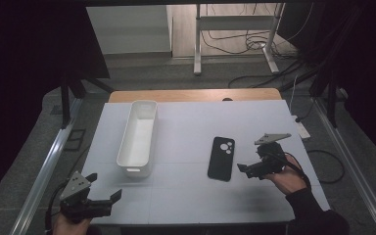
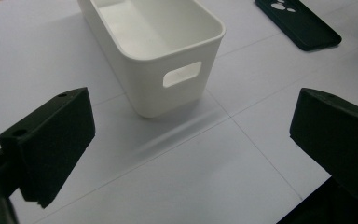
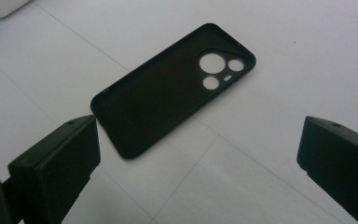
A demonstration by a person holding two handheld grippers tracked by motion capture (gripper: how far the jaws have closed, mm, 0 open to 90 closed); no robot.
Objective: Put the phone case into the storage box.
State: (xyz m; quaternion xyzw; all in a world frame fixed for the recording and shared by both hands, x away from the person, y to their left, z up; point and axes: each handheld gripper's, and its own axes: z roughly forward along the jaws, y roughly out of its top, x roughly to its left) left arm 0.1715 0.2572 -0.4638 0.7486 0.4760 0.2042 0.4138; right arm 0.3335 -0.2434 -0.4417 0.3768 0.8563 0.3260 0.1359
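1. We see the bench (image 1: 191,191) topped with a white sheet that leaves a strip of wood bare at its 12 o'clock edge; the plain surface keeps both items easy to pick out.
2. The white bin (image 1: 138,138) lies lengthwise at about 10 o'clock from the bench centre, empty and open at the top, its handle cut-out facing the person. We judge it is set there as a receptacle.
3. The black phone case (image 1: 221,158) lies flat on the sheet at about 4 o'clock from centre, well apart from the bin, hollow side up with its camera holes toward 12 o'clock. Flat and alone, it leaves room on either side for jaws.
4. The left gripper (image 1: 100,191) is held at the 7 o'clock corner, pointing toward the bin's near end. Its jaws are spread wide and hold nothing, which we read as waiting.
5. The right gripper (image 1: 242,169) is held just beside the case at its 3 o'clock side. Its jaws are released and empty, apart from the case; we judge it is lined up to take the near edge.
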